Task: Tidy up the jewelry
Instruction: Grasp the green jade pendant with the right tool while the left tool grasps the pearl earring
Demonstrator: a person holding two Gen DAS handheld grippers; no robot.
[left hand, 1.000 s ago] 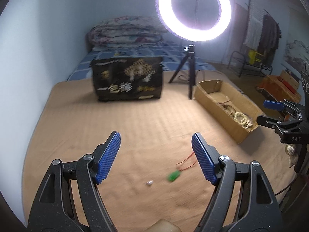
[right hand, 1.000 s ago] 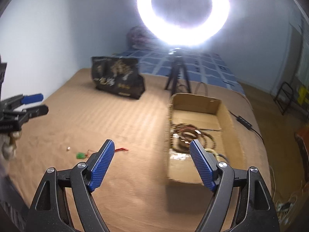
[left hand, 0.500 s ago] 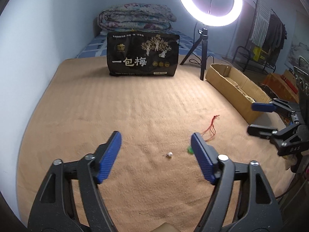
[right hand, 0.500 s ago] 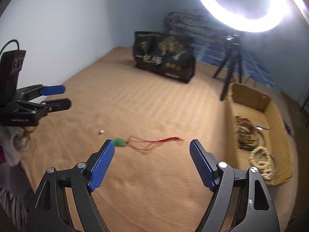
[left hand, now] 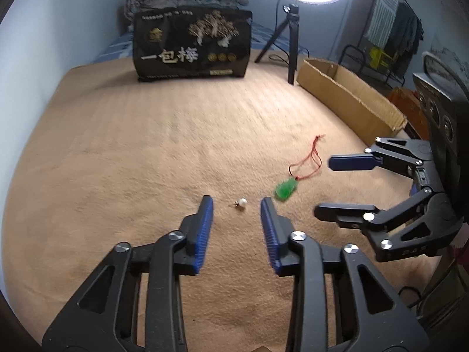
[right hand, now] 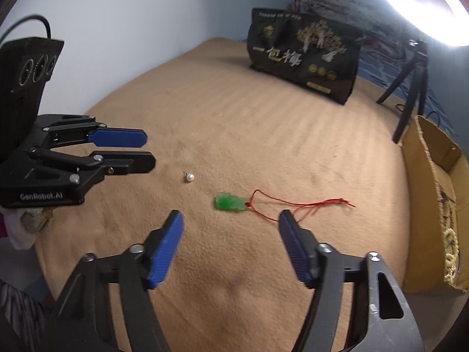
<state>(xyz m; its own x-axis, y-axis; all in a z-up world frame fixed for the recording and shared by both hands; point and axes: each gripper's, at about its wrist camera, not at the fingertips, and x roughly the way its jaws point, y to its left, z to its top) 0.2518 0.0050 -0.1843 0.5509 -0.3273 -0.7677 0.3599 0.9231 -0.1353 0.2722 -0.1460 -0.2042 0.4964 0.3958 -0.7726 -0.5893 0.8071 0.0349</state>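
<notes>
A small white pearl earring (left hand: 242,202) (right hand: 190,177) lies on the tan blanket. My left gripper (left hand: 236,205) (right hand: 150,149) is low over it, jaws closing, with the pearl just ahead of and between the blue tips, untouched. A green pendant (left hand: 285,190) (right hand: 230,202) on a red cord (left hand: 310,158) (right hand: 299,204) lies to the pearl's right. My right gripper (right hand: 229,217) (left hand: 324,186) hovers in front of the pendant. Its jaws are closing, still wide, with nothing between the pads.
A cardboard box (left hand: 351,96) (right hand: 433,176) at the right holds bead bracelets (right hand: 450,243). A black printed bag (left hand: 192,47) (right hand: 304,58) stands at the back, beside a ring light's tripod (left hand: 290,44) (right hand: 410,88). The two grippers are close together.
Both grippers have come down toward the blanket. The left jaws narrowed around the pearl. The right gripper swung left from the box to the pendant and narrowed a little.
</notes>
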